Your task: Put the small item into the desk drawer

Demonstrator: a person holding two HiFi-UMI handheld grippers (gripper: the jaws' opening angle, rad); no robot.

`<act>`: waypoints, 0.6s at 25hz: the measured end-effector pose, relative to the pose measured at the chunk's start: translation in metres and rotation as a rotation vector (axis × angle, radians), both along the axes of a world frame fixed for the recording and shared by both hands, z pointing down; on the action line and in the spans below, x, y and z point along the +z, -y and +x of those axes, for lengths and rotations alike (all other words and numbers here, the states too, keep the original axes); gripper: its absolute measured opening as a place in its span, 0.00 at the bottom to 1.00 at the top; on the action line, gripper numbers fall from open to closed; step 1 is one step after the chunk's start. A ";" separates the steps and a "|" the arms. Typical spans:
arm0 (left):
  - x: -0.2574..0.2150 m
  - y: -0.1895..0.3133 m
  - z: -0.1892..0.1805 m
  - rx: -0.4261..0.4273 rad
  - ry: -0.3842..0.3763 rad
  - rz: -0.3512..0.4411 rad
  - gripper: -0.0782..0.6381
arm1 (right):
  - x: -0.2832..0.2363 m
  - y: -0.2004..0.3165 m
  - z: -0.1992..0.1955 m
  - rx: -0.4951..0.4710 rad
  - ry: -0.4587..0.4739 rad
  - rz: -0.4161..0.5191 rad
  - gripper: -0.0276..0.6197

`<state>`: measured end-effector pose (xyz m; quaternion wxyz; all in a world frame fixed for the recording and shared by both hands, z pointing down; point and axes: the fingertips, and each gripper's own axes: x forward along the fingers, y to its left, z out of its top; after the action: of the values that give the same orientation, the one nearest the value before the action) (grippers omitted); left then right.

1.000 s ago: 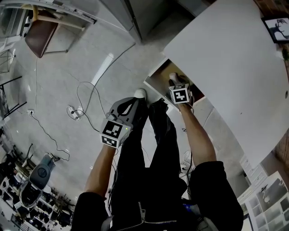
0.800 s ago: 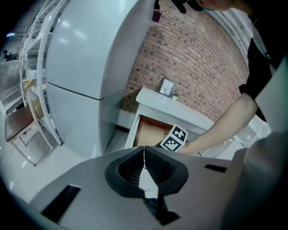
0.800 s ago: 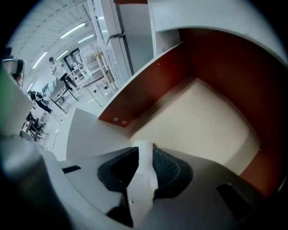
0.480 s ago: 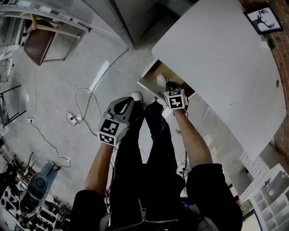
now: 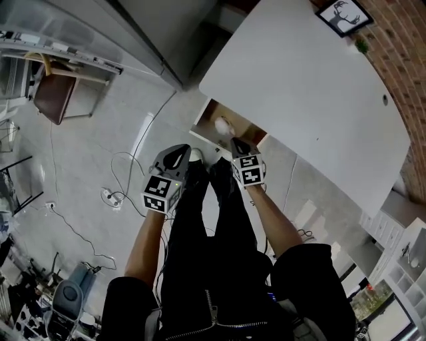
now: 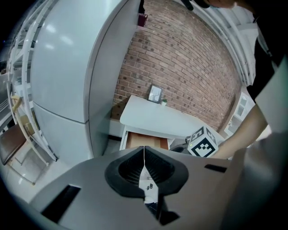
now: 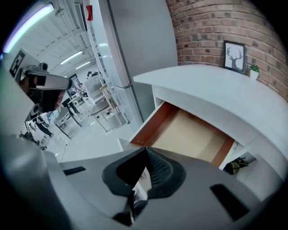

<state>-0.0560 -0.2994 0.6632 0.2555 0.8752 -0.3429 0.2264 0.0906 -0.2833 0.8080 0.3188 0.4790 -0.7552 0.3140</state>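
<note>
Head view looks steeply down on a pale floor [image 5: 100,146], with a brick wall [image 5: 409,80] running behind the desk, on the far side from the drawer. A tall grey cabinet [image 5: 150,26] stands to the left of the drawer, apart from it. The white surface [image 5: 313,100] lies above the drawer [image 5: 208,114], which is pulled out toward me with its brown bottom showing. My legs in black trousers [image 5: 219,253] reach up to the drawer's front.

My left claw [image 5: 178,154] hangs on the near side of the drawer and off to its left, over the floor and clear of the drawer. In the left gripper view its jaws are pressed together along one seam, with nothing between them. My right claw [image 5: 238,143] is just at the drawer's front edge. In the right gripper view its jaws are also closed tight and empty, and the open drawer [image 7: 198,134] lies straight ahead.

A framed stag picture [image 5: 344,16] stands on the surface well away from the drawer, with a tiny plant [image 5: 361,45] beside it.

The small item [image 5: 221,124] is a pale, roundish shape, too small to make out further. It lies inside the drawer, just past my right claw and not touching it.
</note>
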 end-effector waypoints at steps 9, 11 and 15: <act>-0.047 0.008 0.025 0.086 -0.014 0.054 0.14 | -0.102 -0.002 0.014 0.072 0.057 0.137 0.05; -0.059 0.014 0.028 0.103 -0.008 0.083 0.14 | -0.127 0.004 0.020 0.067 0.048 0.179 0.05; -0.084 0.024 0.032 0.129 -0.010 0.125 0.14 | -0.174 0.013 0.026 0.108 0.065 0.256 0.05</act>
<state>-0.0244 -0.3230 0.5792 0.1869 0.9108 -0.2980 0.2163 0.1169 -0.2963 0.6335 0.2130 0.5454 -0.7721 0.2471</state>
